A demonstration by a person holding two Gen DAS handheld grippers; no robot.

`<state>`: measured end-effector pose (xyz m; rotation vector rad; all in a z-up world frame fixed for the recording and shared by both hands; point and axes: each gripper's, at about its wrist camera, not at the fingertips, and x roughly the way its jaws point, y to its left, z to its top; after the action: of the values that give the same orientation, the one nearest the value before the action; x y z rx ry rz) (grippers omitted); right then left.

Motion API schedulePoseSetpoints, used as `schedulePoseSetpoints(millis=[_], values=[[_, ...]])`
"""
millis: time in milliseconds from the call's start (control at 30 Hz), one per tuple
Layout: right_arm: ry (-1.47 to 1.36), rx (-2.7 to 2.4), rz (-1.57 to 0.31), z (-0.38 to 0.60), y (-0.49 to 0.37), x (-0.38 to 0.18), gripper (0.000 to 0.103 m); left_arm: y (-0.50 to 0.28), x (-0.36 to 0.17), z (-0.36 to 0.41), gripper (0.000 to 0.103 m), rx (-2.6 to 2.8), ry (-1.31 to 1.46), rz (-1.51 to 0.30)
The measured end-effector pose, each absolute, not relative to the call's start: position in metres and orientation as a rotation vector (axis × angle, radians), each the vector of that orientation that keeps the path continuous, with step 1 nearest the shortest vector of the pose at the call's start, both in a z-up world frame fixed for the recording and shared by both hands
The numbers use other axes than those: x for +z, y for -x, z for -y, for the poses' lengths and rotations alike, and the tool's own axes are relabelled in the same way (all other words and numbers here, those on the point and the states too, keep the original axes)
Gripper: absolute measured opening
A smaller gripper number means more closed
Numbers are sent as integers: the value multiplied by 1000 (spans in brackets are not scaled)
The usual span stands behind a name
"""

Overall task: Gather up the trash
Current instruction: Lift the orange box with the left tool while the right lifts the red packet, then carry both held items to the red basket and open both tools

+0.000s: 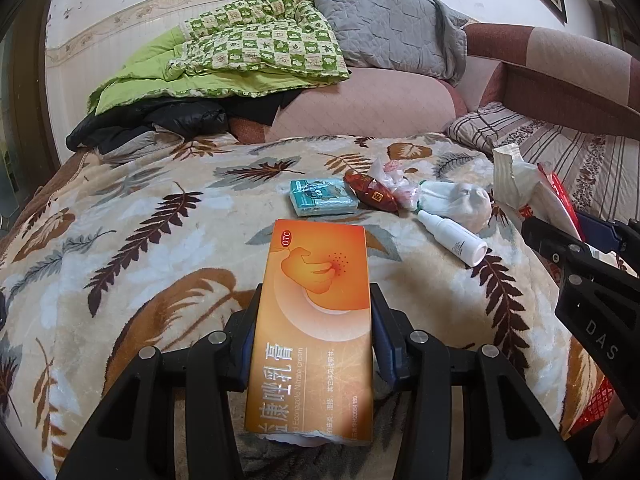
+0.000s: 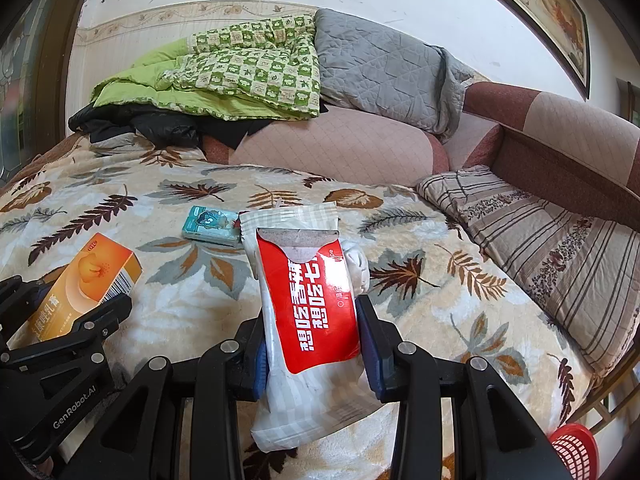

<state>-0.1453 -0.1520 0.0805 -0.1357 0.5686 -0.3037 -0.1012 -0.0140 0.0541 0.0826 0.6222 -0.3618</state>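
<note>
Now your left gripper [image 1: 314, 344] pinches the stiff, light orange cardboard cream box [image 1: 316, 320] mid-length between closed jaws; your right gripper [image 2: 316, 344] squeezes the soft, probably slippery red-and-white plastic wipes pouch [image 2: 310, 320] across its middle.

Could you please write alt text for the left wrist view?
The left gripper clamps an orange cream box above a leaf-patterned blanket. Beyond lie a teal tissue pack, a white bottle and wrappers; the right gripper enters at right.

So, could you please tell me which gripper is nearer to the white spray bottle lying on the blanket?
Probably the right. The right gripper, shut on the red-and-white packet, sits just right of the white spray bottle. The left gripper, shut on the orange cream box, is further back.
</note>
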Motion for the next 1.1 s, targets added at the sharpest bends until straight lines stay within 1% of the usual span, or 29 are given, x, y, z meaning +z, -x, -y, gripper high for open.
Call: schedulePoseSetpoints(millis=[333, 533, 800, 1100], values=[[121, -289, -568, 155, 144, 80, 41, 104, 65, 10, 45, -371, -49, -579], [104, -290, -569, 159, 144, 80, 41, 104, 88, 11, 45, -367, -30, -543], [48, -266, -529, 159, 169, 96, 41, 121, 119, 12, 45, -370, -53, -499], [-10, -234, -509, 156, 198, 117, 41, 136, 133, 18, 45, -387, -78, -480]])
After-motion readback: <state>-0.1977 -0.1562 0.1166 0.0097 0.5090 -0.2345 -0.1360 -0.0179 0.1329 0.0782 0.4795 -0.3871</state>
